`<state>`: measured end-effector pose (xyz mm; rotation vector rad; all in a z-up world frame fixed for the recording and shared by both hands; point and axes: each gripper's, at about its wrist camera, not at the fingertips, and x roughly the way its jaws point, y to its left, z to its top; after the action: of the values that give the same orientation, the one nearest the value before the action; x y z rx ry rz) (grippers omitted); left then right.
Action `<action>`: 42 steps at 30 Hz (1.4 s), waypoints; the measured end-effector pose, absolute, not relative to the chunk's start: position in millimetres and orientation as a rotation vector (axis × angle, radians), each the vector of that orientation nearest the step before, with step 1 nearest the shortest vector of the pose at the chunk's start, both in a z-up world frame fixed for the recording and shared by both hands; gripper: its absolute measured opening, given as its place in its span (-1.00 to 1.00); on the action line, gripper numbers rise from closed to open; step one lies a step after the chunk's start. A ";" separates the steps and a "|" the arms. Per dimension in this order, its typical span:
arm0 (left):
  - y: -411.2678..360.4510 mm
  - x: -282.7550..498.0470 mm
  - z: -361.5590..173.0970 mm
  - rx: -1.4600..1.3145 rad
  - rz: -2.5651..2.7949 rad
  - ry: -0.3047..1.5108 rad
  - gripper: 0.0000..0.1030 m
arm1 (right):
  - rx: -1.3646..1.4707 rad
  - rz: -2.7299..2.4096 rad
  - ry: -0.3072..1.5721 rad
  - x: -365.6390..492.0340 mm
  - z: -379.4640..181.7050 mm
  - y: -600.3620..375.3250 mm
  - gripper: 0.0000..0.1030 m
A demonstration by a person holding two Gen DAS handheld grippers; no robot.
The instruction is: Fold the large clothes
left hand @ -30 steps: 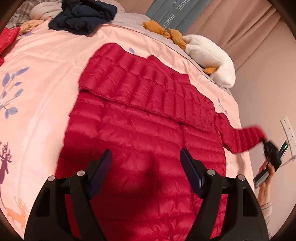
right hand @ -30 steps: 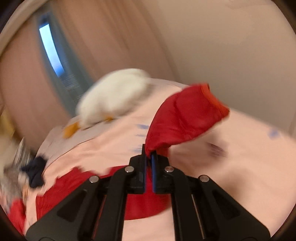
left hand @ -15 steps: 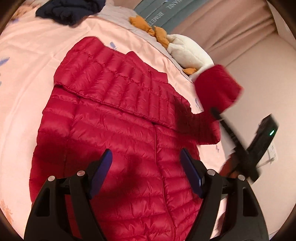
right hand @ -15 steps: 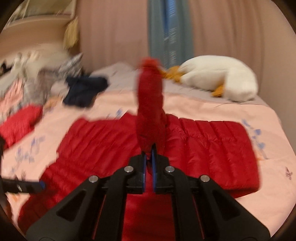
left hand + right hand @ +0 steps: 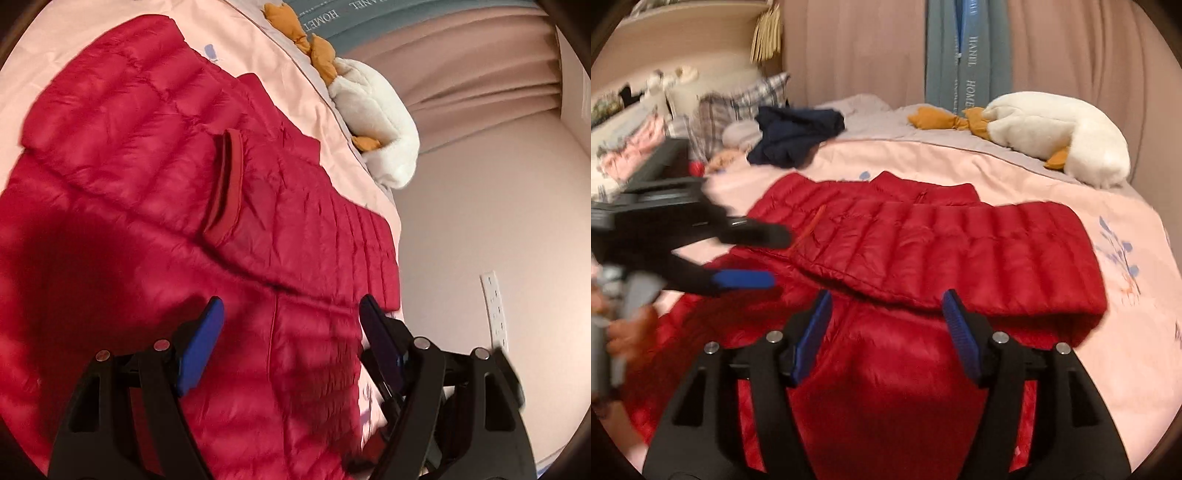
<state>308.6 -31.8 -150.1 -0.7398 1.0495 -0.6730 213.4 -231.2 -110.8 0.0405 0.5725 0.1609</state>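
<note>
A red quilted down jacket lies flat on the pink bedspread, both sleeves folded across its chest. The right sleeve lies across the body, and its cuff rests near the middle. My left gripper is open and empty above the jacket's lower body; it also shows in the right wrist view at the left. My right gripper is open and empty just above the jacket, below the folded sleeve.
A white plush goose with orange feet lies at the far right of the bed. A dark navy garment sits at the far side. Pillows and clutter are at far left. A wall with a socket strip borders the bed's right edge.
My right gripper carried the red sleeve over the jacket body, laid it across and opened, letting it go. My left gripper stayed open and shifted toward the jacket's right side.
</note>
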 end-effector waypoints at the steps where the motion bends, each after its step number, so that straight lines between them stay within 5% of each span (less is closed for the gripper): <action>1: -36.1 313.3 -152.0 -0.743 -0.660 1.044 0.47 | 0.065 0.164 0.573 205.8 -111.3 -238.3 0.26; 6: -42.0 331.6 -163.9 -0.772 -0.539 1.026 0.37 | 0.105 0.161 0.580 183.4 -115.4 -257.6 0.26; 11: -36.8 339.4 -171.9 -0.821 -0.482 1.007 -0.71 | 0.147 0.137 0.593 169.9 -121.1 -278.8 0.26; 16: -30.2 344.4 -164.0 -0.832 -0.452 0.955 -0.92 | 0.156 0.115 0.589 162.8 -120.4 -288.3 0.26; 24: 10.3 329.9 -101.9 -0.766 -0.406 0.747 -0.93 | 0.174 0.104 0.594 163.6 -119.0 -296.1 0.27; 31: 40.2 342.5 -132.7 -0.665 -0.294 0.900 -0.93 | 0.189 0.099 0.635 180.5 -120.1 -295.9 0.30; 33: 43.4 342.4 -141.1 -0.624 -0.288 0.951 -0.79 | 0.186 0.085 0.646 188.5 -117.0 -298.3 0.30; 35: 50.4 337.6 -140.3 -0.558 -0.245 0.956 -0.30 | 0.189 0.077 0.652 199.6 -111.6 -304.6 0.31; 36: 54.2 334.6 -136.5 -0.532 -0.235 0.932 -0.23 | 0.190 0.066 0.653 206.2 -108.8 -308.1 0.32; 42: 44.5 336.8 -101.2 -0.334 -0.259 0.814 -0.21 | 0.196 -0.018 0.670 266.5 -105.6 -321.9 0.32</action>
<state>336.8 44.5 -101.2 -0.3339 0.8141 -0.2593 266.5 -321.9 -105.6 0.1956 0.6696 -0.0184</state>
